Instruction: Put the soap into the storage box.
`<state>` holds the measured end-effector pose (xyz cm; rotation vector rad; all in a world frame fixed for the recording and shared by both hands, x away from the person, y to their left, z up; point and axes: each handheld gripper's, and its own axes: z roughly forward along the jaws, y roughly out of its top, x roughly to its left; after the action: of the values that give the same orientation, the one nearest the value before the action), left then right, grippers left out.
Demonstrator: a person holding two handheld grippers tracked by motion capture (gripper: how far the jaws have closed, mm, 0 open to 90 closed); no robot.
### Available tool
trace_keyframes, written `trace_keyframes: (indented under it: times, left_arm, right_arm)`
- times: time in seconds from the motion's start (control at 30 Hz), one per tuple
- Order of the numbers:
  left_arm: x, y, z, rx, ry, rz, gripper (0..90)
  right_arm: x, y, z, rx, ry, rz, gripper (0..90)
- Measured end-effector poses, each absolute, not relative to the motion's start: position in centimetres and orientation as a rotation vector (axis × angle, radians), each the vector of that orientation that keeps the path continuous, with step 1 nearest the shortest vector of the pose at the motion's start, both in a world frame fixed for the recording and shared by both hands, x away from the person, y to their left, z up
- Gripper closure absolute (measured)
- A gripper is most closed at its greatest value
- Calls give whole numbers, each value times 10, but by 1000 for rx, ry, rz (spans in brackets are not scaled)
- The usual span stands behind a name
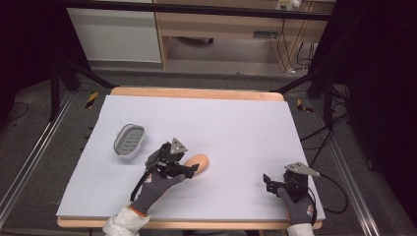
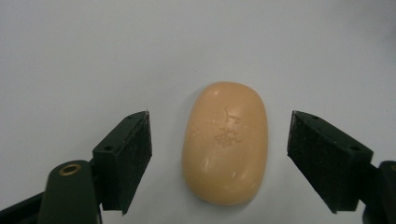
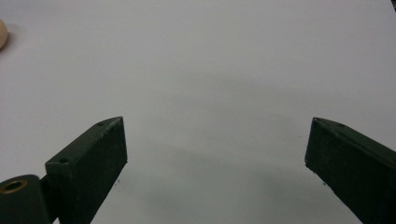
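Oval peach-coloured bar of soap [image 2: 225, 142], faint embossed mark on top, illegible; lies flat on the white-covered table [image 1: 236, 123], left of centre toward the near edge. In the high view its near end is hidden behind the left gripper [image 1: 189, 169]. Left gripper: jaws spread wide, one either side of the soap, neither touching it. Right gripper [image 1: 269, 183]: near the right near corner, jaws wide apart over bare cover. Grey slotted plastic soap dish [image 1: 129, 139]: toward the left edge, apart from the soap.
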<state>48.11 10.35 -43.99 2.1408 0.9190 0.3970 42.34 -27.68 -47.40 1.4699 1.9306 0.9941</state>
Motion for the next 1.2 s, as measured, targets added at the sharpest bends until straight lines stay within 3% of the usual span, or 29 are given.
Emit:
trace_keyframes:
  times: [1.2]
  left_arm:
    - [500, 76, -469, 2278, 923, 340, 286]
  right_arm:
    - [426, -277, -476, 1469, 1942, 986, 58]
